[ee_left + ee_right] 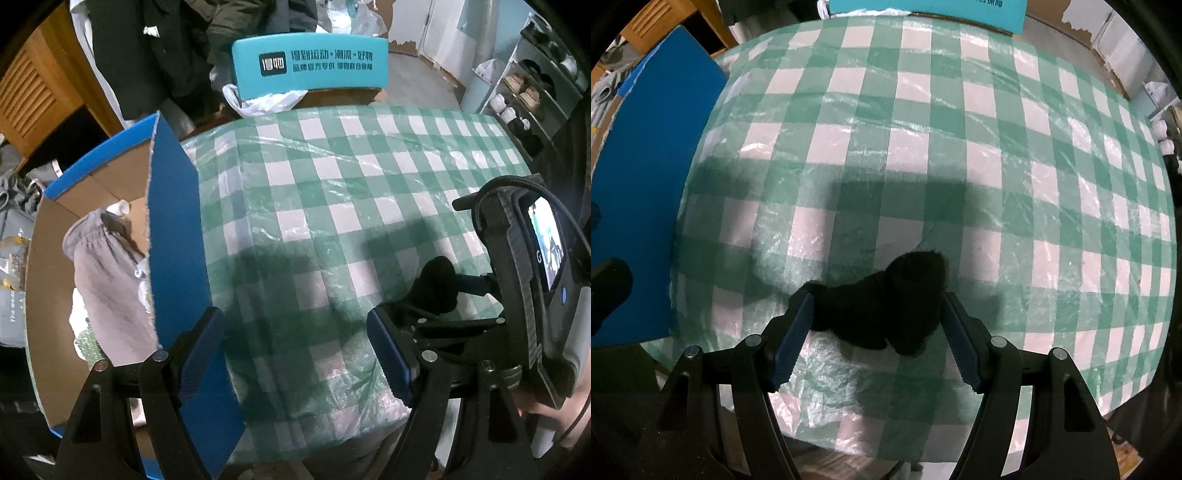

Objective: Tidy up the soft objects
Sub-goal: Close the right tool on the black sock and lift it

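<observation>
Right gripper [877, 332]: pointing down at the table, jaws spread, straddling a black soft item without clear pressing; blue ridged pads [792, 339] just beside its two ends.
Black soft item [882, 302]: lumpy, fuzzy dark bundle, lying on the tablecloth between the right gripper's fingers, near the table's front edge; exact kind not discernible.
Left gripper [295, 354]: tilted steeply down over the table's left front part, jaws spread wide, nothing between the blue pads [201, 350].
Right gripper seen from the left wrist view [461, 321]: at right, black frame with a small lit screen [548, 251], held by a hand [557, 417]; black soft item [437, 284] visible under it.
Tablecloth [960, 147]: green and white checks under a crinkled clear plastic sheet, covering the table.
Cardboard box [173, 229]: blue outside, brown inside, open, standing at the table's left edge, one blue flap upright beside the left gripper's finger.
Box contents: grey gathered fabric piece [107, 280] lying inside, something white below it, unclear.
Behind the table: teal chair back [310, 66] with printed characters, white plastic bag [266, 101] on its seat.
Far right: shelf rack [532, 92] with shoes.
</observation>
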Action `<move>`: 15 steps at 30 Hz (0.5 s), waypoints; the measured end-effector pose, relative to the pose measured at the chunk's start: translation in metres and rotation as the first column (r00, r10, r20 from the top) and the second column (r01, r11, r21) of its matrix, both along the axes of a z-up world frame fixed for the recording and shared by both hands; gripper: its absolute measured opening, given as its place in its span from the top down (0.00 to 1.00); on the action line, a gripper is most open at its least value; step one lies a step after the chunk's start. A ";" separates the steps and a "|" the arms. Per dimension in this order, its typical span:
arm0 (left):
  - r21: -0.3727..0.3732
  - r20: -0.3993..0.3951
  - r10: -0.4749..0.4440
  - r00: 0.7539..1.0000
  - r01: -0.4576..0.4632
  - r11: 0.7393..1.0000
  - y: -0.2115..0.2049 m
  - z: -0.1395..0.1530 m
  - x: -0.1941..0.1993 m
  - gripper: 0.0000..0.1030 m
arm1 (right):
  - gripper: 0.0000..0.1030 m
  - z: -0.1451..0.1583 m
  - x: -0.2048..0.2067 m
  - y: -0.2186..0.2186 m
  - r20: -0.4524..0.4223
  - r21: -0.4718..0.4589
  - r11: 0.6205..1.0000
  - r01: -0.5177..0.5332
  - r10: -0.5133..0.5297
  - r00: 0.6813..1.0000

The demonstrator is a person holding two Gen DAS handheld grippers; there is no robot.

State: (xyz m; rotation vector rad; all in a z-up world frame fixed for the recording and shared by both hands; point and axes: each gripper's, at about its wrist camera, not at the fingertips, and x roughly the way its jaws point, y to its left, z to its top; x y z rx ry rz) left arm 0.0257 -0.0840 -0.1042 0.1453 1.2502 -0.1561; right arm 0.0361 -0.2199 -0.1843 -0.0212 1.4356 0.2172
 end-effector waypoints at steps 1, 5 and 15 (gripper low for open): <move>-0.002 -0.006 0.002 1.000 -0.002 1.000 -0.001 -0.002 0.001 0.22 | 0.32 -0.002 0.000 -0.001 0.000 0.001 1.000 0.001 -0.001 1.000; -0.006 -0.022 0.006 1.000 -0.006 1.000 -0.003 -0.007 0.002 0.22 | 0.32 -0.007 0.001 -0.003 -0.001 0.011 1.000 -0.001 0.001 1.000; 0.008 -0.027 -0.005 1.000 0.005 1.000 -0.008 -0.010 0.003 0.22 | 0.53 -0.005 -0.007 -0.004 0.021 -0.003 0.999 -0.041 0.041 0.999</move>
